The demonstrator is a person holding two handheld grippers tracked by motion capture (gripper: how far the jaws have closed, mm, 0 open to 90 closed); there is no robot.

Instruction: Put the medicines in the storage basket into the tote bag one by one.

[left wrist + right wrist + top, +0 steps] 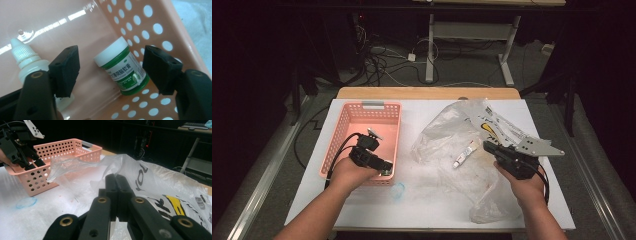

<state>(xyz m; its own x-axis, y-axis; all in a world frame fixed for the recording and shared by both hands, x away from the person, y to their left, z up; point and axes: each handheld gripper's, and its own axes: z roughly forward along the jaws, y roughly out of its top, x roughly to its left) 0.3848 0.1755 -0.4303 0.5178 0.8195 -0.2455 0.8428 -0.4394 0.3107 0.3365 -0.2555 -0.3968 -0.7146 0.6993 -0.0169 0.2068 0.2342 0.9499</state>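
A pink perforated basket (362, 106) stands at the table's left. My left gripper (384, 167) reaches into its near right corner. In the left gripper view the jaws (111, 66) stand open on either side of a green jar with a white lid (125, 72), which lies tilted against the basket wall (160, 15); the pads do not touch it. A white dropper bottle (25, 60) lies beside the left jaw. My right gripper (488, 146) is shut on the crumpled clear plastic bag (472, 125), whose film bunches up at the jaw tips (116, 178). A small white tube (464, 154) lies inside the bag.
White padding (422, 200) covers the table, with a blue ring mark (398, 190) near the basket's front corner. The bag (160, 185) spreads over the right half. Beyond the wooden far edge (427, 93) are cables and a desk frame on the floor.
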